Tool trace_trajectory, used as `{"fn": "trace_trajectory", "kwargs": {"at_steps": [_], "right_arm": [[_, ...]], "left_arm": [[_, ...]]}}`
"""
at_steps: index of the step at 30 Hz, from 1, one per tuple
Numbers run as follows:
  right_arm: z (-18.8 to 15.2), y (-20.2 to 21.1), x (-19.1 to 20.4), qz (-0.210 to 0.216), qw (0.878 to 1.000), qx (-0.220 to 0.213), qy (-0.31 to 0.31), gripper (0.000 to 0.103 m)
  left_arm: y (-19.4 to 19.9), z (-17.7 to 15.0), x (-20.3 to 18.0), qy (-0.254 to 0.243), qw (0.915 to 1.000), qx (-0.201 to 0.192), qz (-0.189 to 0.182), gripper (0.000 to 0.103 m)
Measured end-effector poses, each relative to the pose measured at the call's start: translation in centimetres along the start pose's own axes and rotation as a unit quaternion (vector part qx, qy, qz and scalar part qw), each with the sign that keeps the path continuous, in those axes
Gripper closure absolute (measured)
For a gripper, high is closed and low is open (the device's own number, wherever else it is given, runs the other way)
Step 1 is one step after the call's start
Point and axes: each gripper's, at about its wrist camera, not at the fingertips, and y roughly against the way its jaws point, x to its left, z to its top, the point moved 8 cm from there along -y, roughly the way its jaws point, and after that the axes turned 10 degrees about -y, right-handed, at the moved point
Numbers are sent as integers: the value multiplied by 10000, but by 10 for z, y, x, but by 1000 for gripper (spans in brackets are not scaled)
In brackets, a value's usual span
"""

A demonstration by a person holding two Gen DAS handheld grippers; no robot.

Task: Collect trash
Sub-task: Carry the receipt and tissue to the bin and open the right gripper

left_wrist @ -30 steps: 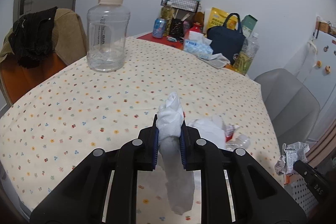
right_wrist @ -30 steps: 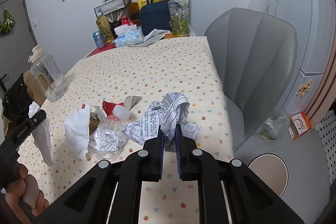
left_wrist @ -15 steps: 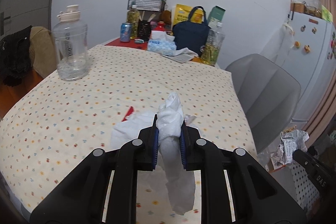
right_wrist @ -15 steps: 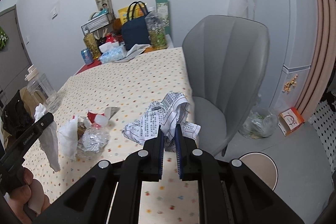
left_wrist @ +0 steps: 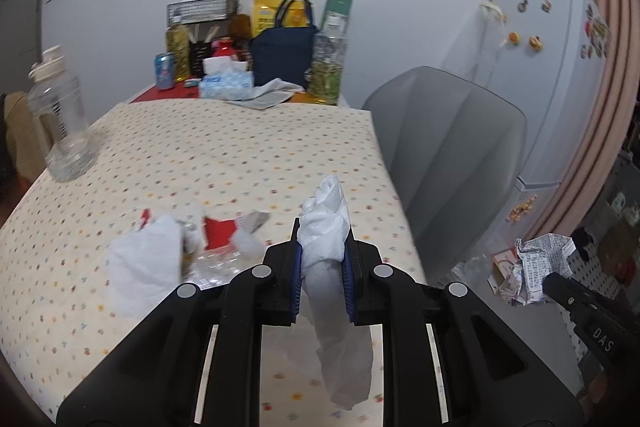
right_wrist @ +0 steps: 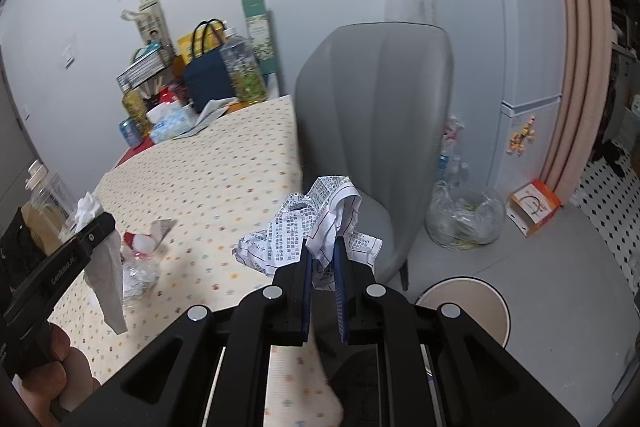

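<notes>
Left tongs (left_wrist: 322, 259) are covering the middle of the white tissue (left_wrist: 326, 227), so only its ends are showing. Left of these tongs, the trash pile (left_wrist: 188, 251) on the desk (left_wrist: 224, 155) is smearing with motion blur; its pieces are running together. Right tongs (right_wrist: 323, 259) are hiding the pinched fold of the printed paper (right_wrist: 304, 227); the print is staying too small to read. Behind the right tongs, the round lid (right_wrist: 468, 301) on the floor is being partly blocked. The hand (right_wrist: 52, 379) at far left is being cut by the frame edge.
</notes>
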Motion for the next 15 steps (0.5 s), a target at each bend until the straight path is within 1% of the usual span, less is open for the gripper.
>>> {"fn": "trace_trajectory", "kwargs": {"at_steps": [4, 7, 15], "right_arm": [[5, 2, -29, -159, 9997, -50, -194, 92], [9, 3, -50, -270, 9991, -77, -326, 92], [12, 4, -94, -483, 9968, -118, -628, 92]], "left_arm": [[-6, 9, -29, -168, 9997, -7, -183, 86], [-14, 12, -57, -332, 9988, 42, -365, 87], [-32, 6, -114, -644, 9953, 232, -679, 90]]}}
